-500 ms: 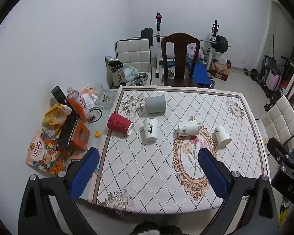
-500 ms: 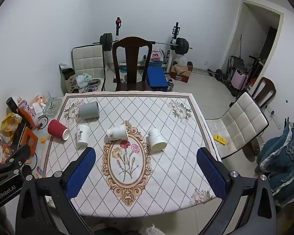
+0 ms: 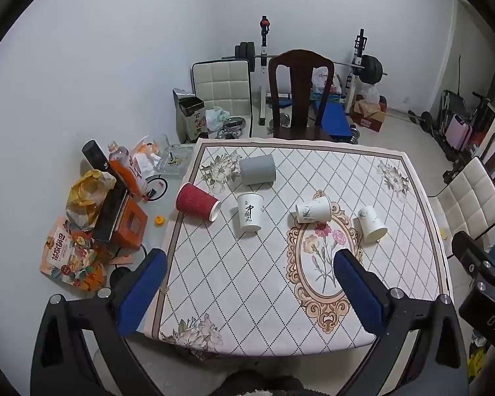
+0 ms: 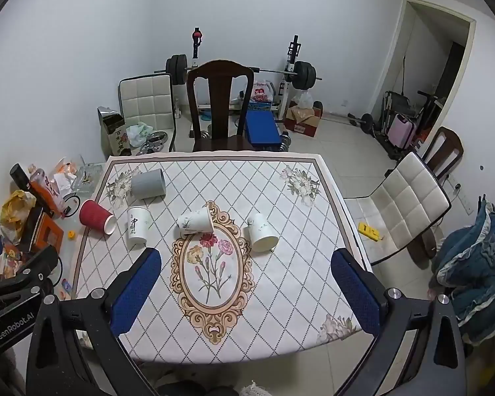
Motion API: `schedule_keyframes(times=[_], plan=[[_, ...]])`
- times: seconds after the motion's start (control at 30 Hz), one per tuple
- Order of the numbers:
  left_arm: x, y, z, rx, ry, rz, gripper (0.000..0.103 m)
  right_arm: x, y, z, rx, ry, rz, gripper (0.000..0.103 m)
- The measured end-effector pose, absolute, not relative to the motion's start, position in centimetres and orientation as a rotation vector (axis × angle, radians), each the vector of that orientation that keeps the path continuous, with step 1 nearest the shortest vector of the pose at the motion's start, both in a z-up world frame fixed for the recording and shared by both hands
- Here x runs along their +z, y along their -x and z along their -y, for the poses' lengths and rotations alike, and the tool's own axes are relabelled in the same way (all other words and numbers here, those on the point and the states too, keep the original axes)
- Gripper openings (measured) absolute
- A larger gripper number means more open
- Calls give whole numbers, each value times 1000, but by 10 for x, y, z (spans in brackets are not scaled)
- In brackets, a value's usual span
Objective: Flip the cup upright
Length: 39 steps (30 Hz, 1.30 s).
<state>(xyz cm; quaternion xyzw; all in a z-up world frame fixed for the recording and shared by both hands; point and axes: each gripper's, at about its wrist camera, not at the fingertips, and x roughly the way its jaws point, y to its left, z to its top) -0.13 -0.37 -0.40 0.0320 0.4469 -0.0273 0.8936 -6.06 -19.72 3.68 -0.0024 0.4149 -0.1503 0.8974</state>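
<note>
Several cups lie on their sides on the patterned tablecloth [image 3: 280,280]: a grey cup [image 3: 257,169] [image 4: 148,183], a red ribbed cup [image 3: 197,202] [image 4: 97,216], a white cup with black lettering [image 3: 249,212] [image 4: 137,227], and two white floral cups [image 3: 313,210] [image 3: 371,224] [image 4: 195,220] [image 4: 261,233]. My left gripper [image 3: 247,283] is open and empty, held high above the table's near side. My right gripper [image 4: 246,283] is open and empty, also high over the near edge.
A dark wooden chair [image 3: 300,92] stands at the table's far side and a white padded chair [image 4: 409,204] at its right. Bottles, bags and boxes [image 3: 109,204] clutter the floor on the left. Gym weights [image 4: 241,69] line the back wall.
</note>
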Motion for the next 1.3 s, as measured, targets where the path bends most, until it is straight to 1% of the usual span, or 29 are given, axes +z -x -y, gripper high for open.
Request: schedule_keyframes(times=[0.73, 1.3], plan=[[4, 4, 9, -60, -79, -914, 103, 34, 63, 192, -310, 8, -866, 103], [9, 7, 10, -67, -74, -909, 103, 42, 65, 186, -316, 19, -858, 103]])
